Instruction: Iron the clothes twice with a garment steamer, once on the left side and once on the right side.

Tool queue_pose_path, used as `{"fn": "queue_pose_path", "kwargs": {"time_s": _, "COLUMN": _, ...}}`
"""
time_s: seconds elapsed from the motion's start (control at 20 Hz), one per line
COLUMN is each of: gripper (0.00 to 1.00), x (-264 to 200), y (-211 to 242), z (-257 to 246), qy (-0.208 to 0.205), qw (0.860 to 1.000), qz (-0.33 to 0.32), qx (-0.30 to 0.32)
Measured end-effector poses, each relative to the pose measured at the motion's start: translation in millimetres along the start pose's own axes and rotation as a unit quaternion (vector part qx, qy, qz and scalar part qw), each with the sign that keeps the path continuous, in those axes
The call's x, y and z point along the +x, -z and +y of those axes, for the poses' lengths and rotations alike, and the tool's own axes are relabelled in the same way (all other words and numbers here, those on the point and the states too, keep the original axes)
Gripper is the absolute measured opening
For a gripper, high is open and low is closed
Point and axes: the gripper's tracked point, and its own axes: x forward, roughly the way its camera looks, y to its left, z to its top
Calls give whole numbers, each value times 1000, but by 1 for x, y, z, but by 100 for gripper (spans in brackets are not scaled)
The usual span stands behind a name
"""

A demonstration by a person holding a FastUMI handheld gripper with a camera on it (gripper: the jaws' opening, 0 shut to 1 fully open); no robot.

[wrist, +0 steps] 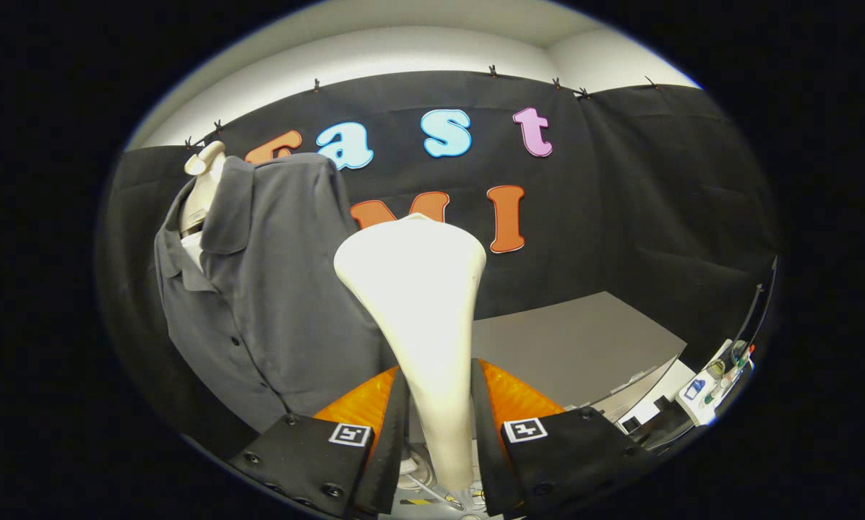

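Jaws clenched on white steamer [419,303] handle; grey shirt [273,289] on mannequin beside; no readable labels.

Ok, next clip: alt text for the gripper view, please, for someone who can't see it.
The gripper is shut on the neck of a white garment steamer head, which stands upright between its fingers. Beyond and to the left, a grey button-up shirt hangs on a pale mannequin before the booth's black cloth wall, with a grey tabletop to the right.

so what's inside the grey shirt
A cream mannequin torso shows at the open collar of the grey button-up shirt, with something white beneath; the rest is covered. The jaws are shut on the white steamer head.
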Motion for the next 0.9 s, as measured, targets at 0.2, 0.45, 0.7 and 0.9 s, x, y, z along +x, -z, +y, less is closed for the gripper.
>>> {"fn": "queue_pose_path", "kwargs": {"time_s": 0.2, "gripper": 53, "x": -21, "y": 11, "z": 46, "qy": 1, "qw": 1000, "qz": -10, "qx": 4}}
{"fn": "queue_pose_path", "kwargs": {"time_s": 0.45, "gripper": 53, "x": -27, "y": 23, "z": 93, "qy": 0, "qw": 1000, "qz": -1, "qx": 3}}
{"fn": "queue_pose_path", "kwargs": {"time_s": 0.7, "gripper": 53, "x": -7, "y": 23, "z": 119, "qy": 6, "qw": 1000, "qz": 11, "qx": -5}}
{"fn": "queue_pose_path", "kwargs": {"time_s": 0.9, "gripper": 53, "x": 13, "y": 20, "z": 137, "qy": 2, "qw": 1000, "qz": 17, "qx": -14}}
